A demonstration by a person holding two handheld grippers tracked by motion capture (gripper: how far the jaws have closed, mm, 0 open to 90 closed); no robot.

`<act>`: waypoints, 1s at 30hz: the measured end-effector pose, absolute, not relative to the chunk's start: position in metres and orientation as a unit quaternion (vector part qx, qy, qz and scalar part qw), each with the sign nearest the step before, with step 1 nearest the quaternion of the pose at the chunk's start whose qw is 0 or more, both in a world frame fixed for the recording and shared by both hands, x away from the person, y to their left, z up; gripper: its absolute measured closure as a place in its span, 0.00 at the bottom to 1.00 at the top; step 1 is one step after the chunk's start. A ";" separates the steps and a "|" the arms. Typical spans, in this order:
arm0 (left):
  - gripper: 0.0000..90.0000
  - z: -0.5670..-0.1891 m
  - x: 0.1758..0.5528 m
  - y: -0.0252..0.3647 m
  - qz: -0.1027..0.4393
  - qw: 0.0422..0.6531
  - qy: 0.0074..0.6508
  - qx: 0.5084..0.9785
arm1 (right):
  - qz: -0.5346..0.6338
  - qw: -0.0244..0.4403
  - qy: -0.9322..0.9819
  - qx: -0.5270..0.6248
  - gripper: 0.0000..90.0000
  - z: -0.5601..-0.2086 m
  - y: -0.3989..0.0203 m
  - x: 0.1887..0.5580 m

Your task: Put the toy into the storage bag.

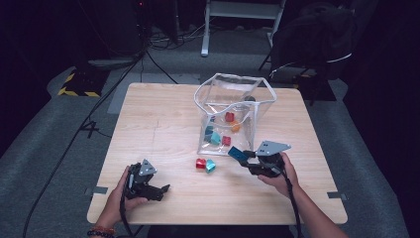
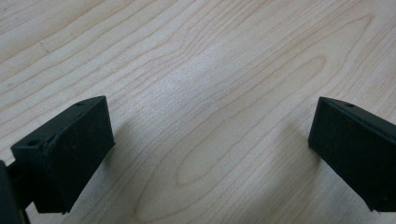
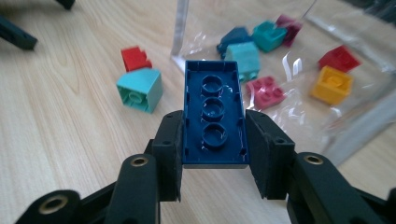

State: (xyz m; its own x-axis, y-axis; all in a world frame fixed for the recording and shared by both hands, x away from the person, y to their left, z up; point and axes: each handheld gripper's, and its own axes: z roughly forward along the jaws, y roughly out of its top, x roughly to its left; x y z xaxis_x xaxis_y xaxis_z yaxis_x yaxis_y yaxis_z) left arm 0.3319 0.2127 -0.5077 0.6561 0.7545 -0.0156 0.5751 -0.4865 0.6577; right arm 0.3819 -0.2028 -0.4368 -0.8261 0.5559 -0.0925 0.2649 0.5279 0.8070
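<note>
Dark blue brick [image 3: 214,114], hollow underside up with three round tubes, pinched in right gripper [image 3: 214,156].

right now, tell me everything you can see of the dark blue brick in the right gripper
The dark blue plastic building brick is a long rectangle, glossy, seen from its hollow underside with three round tubes in a row. The right gripper clamps its two long sides near one end, holding it off the light wooden table, its free end pointing toward the clear plastic bag. Only the gripper touches it.
</note>
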 end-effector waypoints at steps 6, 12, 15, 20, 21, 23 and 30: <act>0.00 -0.508 0.332 0.213 0.140 0.323 0.390 0.851 | 0.444 0.196 0.840 0.243 0.66 -0.410 -0.221 0.377; 0.00 -0.508 0.332 0.213 0.139 0.323 0.391 0.851 | 0.458 0.221 0.824 0.249 0.66 -0.386 -0.235 0.377; 0.00 -0.508 0.332 0.213 0.140 0.323 0.390 0.851 | 0.465 0.229 0.817 0.253 0.66 -0.376 -0.240 0.379; 0.00 -0.508 0.332 0.213 0.139 0.323 0.391 0.851 | 0.468 0.243 0.809 0.260 0.66 -0.362 -0.246 0.384; 0.00 -0.508 0.332 0.213 0.139 0.323 0.391 0.851 | 0.470 0.246 0.807 0.261 0.66 -0.359 -0.248 0.385; 0.00 -0.508 0.332 0.213 0.139 0.323 0.390 0.851 | 0.470 0.251 0.804 0.262 0.66 -0.355 -0.249 0.386; 0.00 -0.508 0.332 0.213 0.139 0.323 0.391 0.851 | 0.470 0.270 0.796 0.270 0.66 -0.338 -0.253 0.394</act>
